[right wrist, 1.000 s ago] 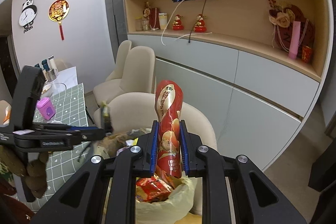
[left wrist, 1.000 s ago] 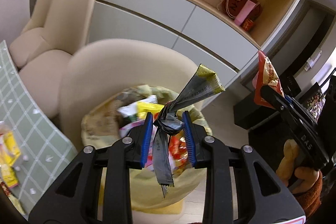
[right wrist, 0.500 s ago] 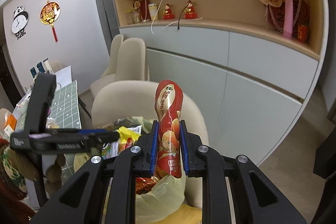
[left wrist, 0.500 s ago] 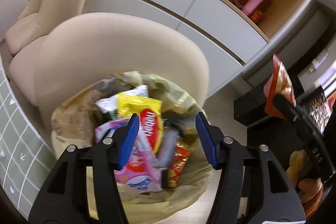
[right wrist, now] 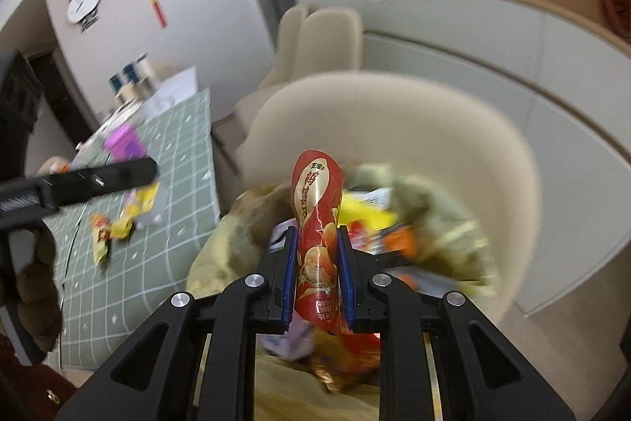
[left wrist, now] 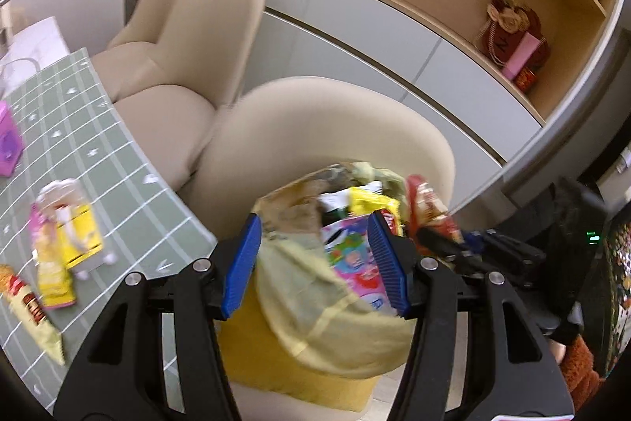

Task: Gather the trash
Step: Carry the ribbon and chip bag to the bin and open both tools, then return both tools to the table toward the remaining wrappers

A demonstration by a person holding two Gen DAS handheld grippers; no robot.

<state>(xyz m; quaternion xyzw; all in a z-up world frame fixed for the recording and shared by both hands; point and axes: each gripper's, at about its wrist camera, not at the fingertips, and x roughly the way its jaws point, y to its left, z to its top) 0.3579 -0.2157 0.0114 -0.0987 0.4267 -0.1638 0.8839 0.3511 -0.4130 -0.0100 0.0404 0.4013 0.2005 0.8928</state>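
Observation:
A yellow trash bag (left wrist: 315, 306) full of snack wrappers stands on a beige round chair (left wrist: 323, 129). My left gripper (left wrist: 315, 263) is open and empty, just above the bag's near rim. My right gripper (right wrist: 316, 279) is shut on a red snack wrapper (right wrist: 317, 212) and holds it over the bag (right wrist: 434, 223). The same wrapper (left wrist: 428, 204) and the right gripper show at the bag's right edge in the left wrist view. More wrappers (left wrist: 59, 247) lie on the green checked tablecloth (left wrist: 98, 145) to the left.
A second beige chair (left wrist: 189, 38) stands behind the table. A grey cabinet (left wrist: 374, 38) with ornaments on its shelf runs along the back wall. A purple box (right wrist: 124, 145) sits on the table. A dark unit (left wrist: 583, 223) is at the right.
My left gripper has opened and dropped the silver wrapper into the bag, then pulled back and left towards the table. My right gripper has lowered the red wrapper over the bag.

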